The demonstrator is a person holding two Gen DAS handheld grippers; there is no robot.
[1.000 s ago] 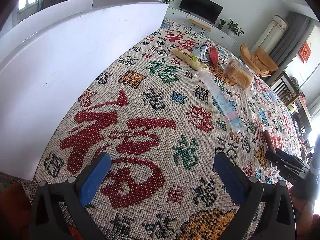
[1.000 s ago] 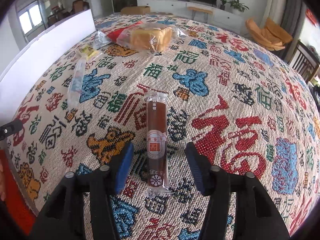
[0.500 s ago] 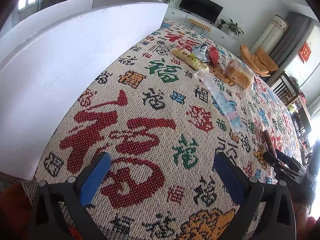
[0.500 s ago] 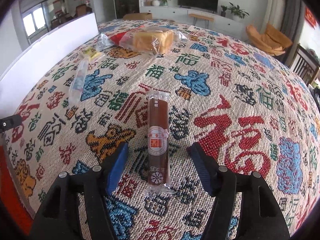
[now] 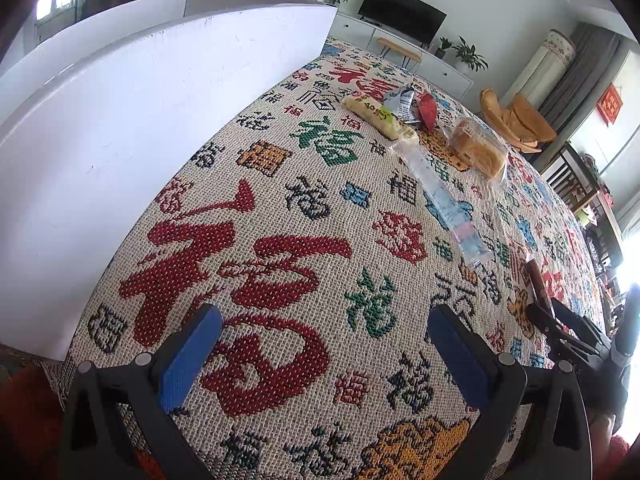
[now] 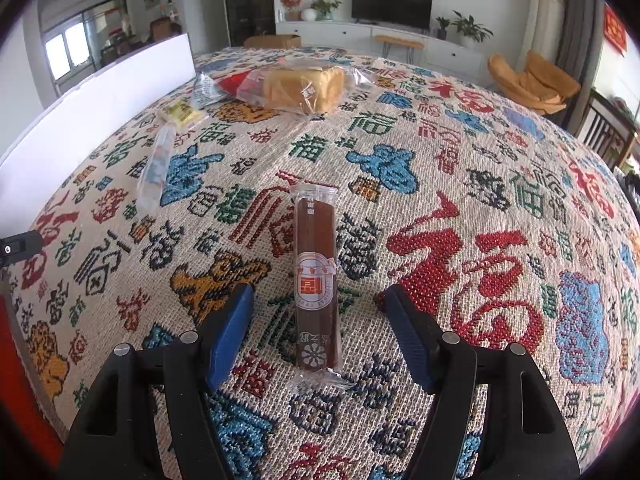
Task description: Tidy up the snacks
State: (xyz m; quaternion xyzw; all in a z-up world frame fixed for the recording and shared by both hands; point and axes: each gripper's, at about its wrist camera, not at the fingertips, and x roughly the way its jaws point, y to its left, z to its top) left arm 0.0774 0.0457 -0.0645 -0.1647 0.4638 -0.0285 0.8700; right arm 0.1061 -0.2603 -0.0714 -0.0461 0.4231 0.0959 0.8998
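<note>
Both jaws (right gripper [image 6: 318, 312]) astride snack bar [image 6: 316, 280]

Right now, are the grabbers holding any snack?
No. The right gripper is open around the brown snack bar, not touching it. The left gripper is open over bare tablecloth.

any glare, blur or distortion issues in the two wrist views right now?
Left wrist: strong fisheye bowing of the white board; blown-out glare at the right edge, beside the right tool; no motion blur. Right wrist: same curvature on the tablecloth, even light, brown snack bar sharp, label legible.
</note>
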